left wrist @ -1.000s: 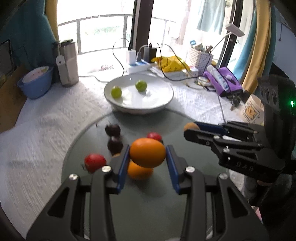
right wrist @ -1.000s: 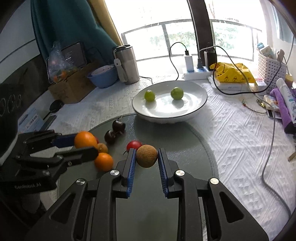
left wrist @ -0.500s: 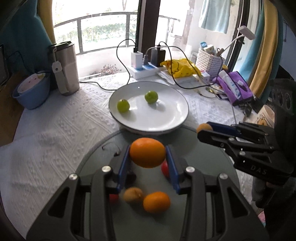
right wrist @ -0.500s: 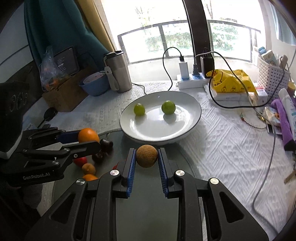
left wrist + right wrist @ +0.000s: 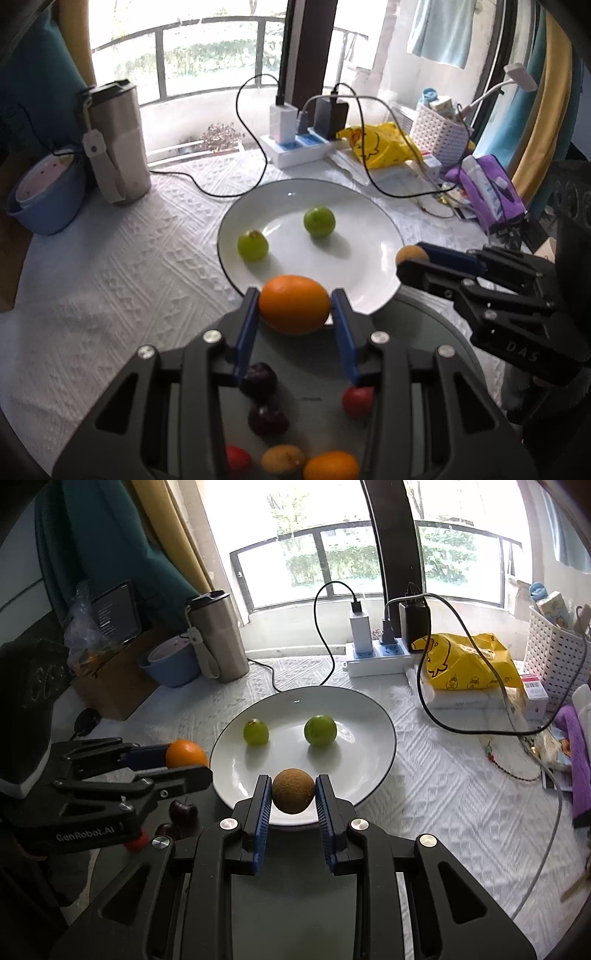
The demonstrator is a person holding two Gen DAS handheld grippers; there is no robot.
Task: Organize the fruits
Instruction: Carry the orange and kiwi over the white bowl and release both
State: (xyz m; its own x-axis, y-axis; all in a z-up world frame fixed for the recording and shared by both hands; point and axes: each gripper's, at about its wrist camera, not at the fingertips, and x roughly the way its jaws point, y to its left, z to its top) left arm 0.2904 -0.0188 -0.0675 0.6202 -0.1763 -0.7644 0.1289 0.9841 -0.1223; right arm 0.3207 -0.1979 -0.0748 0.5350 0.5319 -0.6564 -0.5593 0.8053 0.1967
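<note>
my left gripper [image 5: 294, 306] is clamped on an orange [image 5: 293, 304], held at the near rim of the white plate [image 5: 369, 236]. my right gripper [image 5: 293, 794] is clamped on a small brown round fruit [image 5: 293, 791], also over the plate's near edge. two green fruits [image 5: 319, 220] lie apart inside the plate.

risks noted. both fruits are round and pinched only at their sides; a sudden tilt could let either slip. released at the rim, a fruit may roll back off the plate onto the dark round mat [image 5: 417, 317], or roll across into the green fruits and knock them. the two grippers stand near each other at the same edge of the plate; in my judgement, lowering both together could bring them into contact.

surroundings. on the mat below my left gripper lie dark plums [image 5: 258, 382], red fruits [image 5: 357, 400], a second orange [image 5: 331, 466] and a small yellowish fruit [image 5: 282, 458], still unsorted. beyond the plate: a power strip [image 5: 376, 661] with black cables [image 5: 443, 709] trailing just beside the plate's far right side, a steel tumbler [image 5: 218, 637], a blue bowl [image 5: 170, 664], a yellow bag [image 5: 465, 664], a white basket [image 5: 554, 664]. nothing lies between my grippers and the plate.
</note>
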